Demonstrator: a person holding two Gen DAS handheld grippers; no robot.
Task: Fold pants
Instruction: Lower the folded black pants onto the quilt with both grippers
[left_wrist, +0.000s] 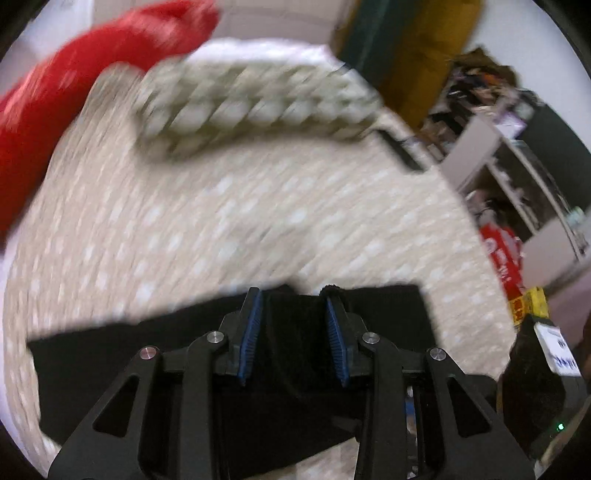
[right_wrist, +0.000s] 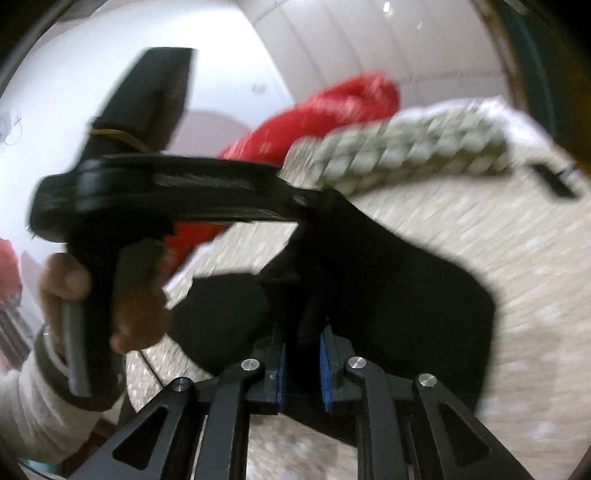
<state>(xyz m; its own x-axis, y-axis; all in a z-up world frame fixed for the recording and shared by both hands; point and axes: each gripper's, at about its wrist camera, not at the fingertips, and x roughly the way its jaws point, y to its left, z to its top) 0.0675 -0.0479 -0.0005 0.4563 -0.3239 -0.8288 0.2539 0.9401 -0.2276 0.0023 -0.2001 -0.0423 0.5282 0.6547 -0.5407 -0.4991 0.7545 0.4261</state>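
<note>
We hold the black pants (left_wrist: 295, 350) up off the bed (left_wrist: 221, 229), one gripper on each side of a raised edge. In the left wrist view the left gripper (left_wrist: 294, 306) has its blue pads (left_wrist: 251, 332) set either side of a bunched fold of the dark cloth; the fold fills the gap between them and its fuzzy edge pokes up past the right fingertip, so we read this as a grip on the pants. From there the cloth spreads left and right as a wide dark band lying low across the spotted beige cover. In the right wrist view the right gripper (right_wrist: 303, 339) is pinched narrowly on a thick ridge of the same pants (right_wrist: 388, 288), with the pads nearly meeting on the cloth. The fabric rises from those pads in a taut sheet up to the left gripper's (right_wrist: 314, 197) tips, which cross the frame from the left. The left hand (right_wrist: 110, 314) is wrapped round that tool's handle, and a pale sleeve (right_wrist: 40, 413) shows below it. Behind, a quilted grey-white pillow (left_wrist: 255, 107) lies across the head of the bed, with a red cushion (left_wrist: 74, 92) just beside it. Both views are smeared by motion blur, so finer details are hard to tell.
</note>
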